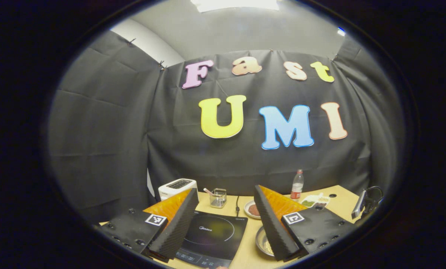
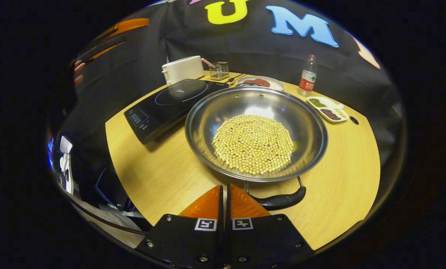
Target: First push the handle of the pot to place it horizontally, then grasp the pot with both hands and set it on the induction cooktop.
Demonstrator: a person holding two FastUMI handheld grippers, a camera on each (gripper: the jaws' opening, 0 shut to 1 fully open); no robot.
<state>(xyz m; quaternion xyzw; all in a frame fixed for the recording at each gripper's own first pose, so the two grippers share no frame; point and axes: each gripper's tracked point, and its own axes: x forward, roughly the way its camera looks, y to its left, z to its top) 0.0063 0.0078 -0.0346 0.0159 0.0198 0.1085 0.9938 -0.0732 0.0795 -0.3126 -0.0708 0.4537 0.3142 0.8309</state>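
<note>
Hovering closed, right tool (image 2: 225,192) sits beside pot handle (image 2: 281,201); left tool (image 1: 226,209) spread wide.

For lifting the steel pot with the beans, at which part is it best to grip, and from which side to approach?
Probably at two opposite points. The pot is wide, shallow and full of beans, so one grip may tip it. The right gripper, fingers closed, can take the black handle at the near rim, coming from the table's near edge. The left gripper, open, can pinch the thin rim on the cooktop side.
</note>
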